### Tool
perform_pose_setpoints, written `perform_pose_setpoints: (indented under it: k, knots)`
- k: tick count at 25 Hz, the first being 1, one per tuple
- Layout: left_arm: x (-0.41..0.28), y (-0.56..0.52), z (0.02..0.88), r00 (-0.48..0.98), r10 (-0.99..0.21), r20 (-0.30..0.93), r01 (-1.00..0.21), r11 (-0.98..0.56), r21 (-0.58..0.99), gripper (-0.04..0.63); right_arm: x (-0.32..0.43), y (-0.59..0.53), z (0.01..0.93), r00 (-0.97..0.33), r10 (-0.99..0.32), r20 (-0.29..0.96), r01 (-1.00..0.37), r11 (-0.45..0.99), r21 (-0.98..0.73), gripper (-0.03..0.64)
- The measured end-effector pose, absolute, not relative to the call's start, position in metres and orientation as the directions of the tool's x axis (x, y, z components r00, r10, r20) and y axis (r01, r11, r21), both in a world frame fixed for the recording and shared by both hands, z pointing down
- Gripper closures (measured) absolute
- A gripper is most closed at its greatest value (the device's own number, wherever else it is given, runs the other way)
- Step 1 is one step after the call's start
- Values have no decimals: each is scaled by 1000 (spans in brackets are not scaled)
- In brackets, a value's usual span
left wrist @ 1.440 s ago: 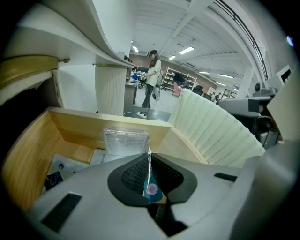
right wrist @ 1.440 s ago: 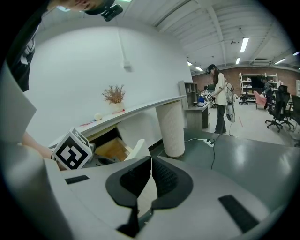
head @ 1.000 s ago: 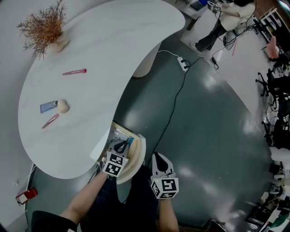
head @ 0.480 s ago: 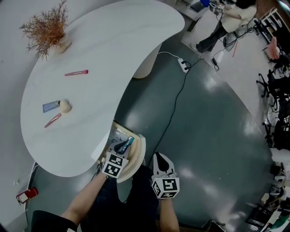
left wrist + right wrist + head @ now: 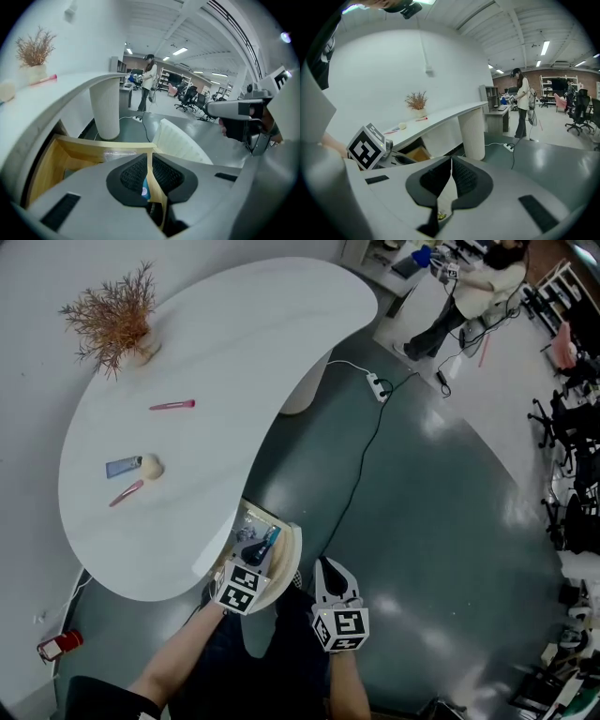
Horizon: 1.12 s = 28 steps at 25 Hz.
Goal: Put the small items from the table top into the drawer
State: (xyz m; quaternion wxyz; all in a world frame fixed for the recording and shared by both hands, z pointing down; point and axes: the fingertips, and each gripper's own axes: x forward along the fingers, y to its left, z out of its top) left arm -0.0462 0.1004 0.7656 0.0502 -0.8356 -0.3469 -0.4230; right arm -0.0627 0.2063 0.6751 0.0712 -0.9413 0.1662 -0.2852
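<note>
Between trips, by the look of things. Drawer [image 5: 293, 554] pulled open under the near edge of the desk [image 5: 234, 362], already holding a blue item [image 5: 267, 542], a dark item and a clear packet; exact tally inside hard to make out. Left hand-held gripper [image 5: 150, 159] right above the drawer, just now closing down to a thin slit, nothing between the pads. Right hand-held gripper [image 5: 451, 161] beside it over the floor, jaws together, empty.

Left to fetch from the desk, four small things, all well apart from the drawer:
- one pink hair clip [image 5: 172, 406] out toward the middle
- a second pink hair clip [image 5: 127, 493] nearer the far edge
- one blue tube [image 5: 122, 467]
- one beige puff [image 5: 152, 466] just beside the tube, perhaps touching it

One dried plant [image 5: 112, 315] at the far end, likely not for the drawer.

Next move, probably: a long reach across the desk, jaws opened first, then a low, flat pinch on a thin clip, or an easier grab at the puff.
</note>
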Motion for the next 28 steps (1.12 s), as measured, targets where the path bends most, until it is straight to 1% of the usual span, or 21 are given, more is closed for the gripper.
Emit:
perform_pose_setpoints:
  k: [6, 12, 19, 28]
  knots:
    - [-45, 101, 717, 434, 548, 715, 633, -750, 191, 557, -66, 205, 639, 788, -350, 507, -276, -936, -217, 586]
    - [-37, 98, 652, 501, 561, 658, 626, -760, 172, 560, -65, 201, 597, 794, -356, 492, -304, -934, -186, 587]
    - [-30, 83, 571, 565, 570, 597, 621, -770, 147, 565, -58, 191, 538, 812, -363, 456, -327, -932, -159, 586]
    - [-37, 73, 471, 643, 594, 483, 630, -769, 107, 567, -60, 182, 464, 846, -371, 383, -340, -928, -149, 586]
